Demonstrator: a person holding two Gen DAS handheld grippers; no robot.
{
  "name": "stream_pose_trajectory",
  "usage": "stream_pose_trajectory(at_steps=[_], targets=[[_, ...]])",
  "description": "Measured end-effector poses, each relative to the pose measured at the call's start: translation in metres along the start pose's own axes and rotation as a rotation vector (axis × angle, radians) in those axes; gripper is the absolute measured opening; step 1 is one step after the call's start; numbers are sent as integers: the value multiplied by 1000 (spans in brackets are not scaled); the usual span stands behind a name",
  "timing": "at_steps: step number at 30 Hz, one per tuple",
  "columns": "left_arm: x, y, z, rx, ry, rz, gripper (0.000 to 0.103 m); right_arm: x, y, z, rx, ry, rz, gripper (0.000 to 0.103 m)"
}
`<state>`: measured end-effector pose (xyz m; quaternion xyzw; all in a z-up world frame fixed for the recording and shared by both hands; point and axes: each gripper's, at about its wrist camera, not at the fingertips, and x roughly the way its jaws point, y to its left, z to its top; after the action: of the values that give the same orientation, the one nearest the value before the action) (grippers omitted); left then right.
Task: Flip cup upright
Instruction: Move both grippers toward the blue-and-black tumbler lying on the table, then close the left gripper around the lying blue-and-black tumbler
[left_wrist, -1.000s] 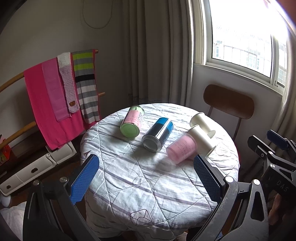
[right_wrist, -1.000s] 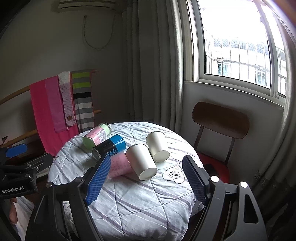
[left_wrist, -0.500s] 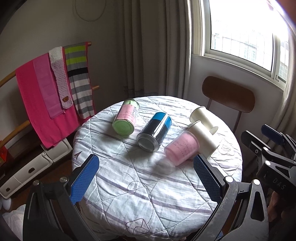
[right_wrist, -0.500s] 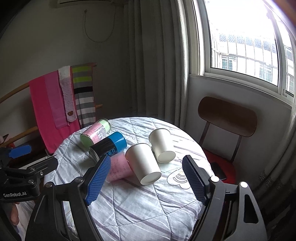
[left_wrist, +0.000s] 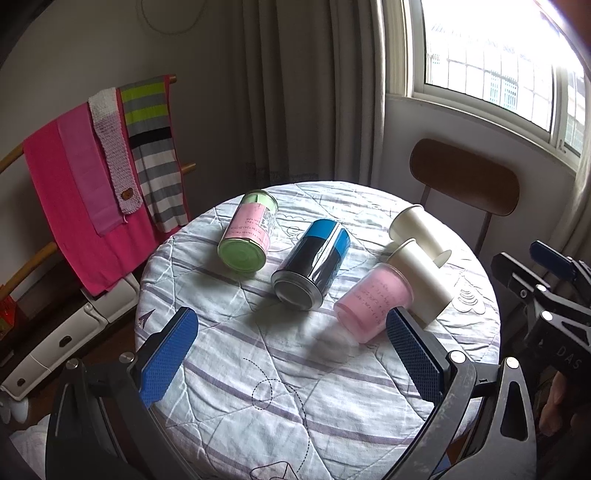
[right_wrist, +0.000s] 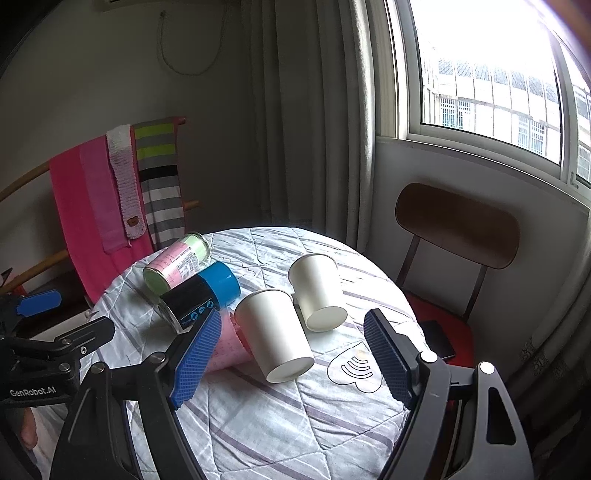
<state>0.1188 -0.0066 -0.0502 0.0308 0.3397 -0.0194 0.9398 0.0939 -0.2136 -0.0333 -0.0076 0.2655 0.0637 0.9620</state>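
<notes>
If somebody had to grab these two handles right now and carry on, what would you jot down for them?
Left gripper: open, empty, hovering over the near edge of the round quilt-covered table.
Right gripper: open, empty, aimed at the paper cups.
All five containers lie on their sides: green-and-pink labelled can, blue-and-black metal can, translucent pink plastic cup, near white paper cup against the pink one, far white paper cup behind it.
Done: nothing upright yet.
Left: grip a cup and stand it up; the near white one looks easiest for the right gripper.
</notes>
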Motion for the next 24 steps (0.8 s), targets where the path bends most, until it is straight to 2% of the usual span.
stream_pose_trajectory(at_steps=[5,10,14,19,22,24], targets=[[23,-2,6,20,47,-24,103,7,-9,2,11,12,-4,81],[50,0,11,41,120,8,103,16,-13,1,16,35,4,81],[68,-3,14,64,167,-17,103,25,-14,0,7,50,3,81],[79,-1,17,85,189,-64,103,38,-18,-2,14,78,6,81],[85,6,23,94,197,-55,103,45,-16,-2,16,92,18,81],[91,12,28,85,208,-76,103,48,-13,-1,14,94,25,81]])
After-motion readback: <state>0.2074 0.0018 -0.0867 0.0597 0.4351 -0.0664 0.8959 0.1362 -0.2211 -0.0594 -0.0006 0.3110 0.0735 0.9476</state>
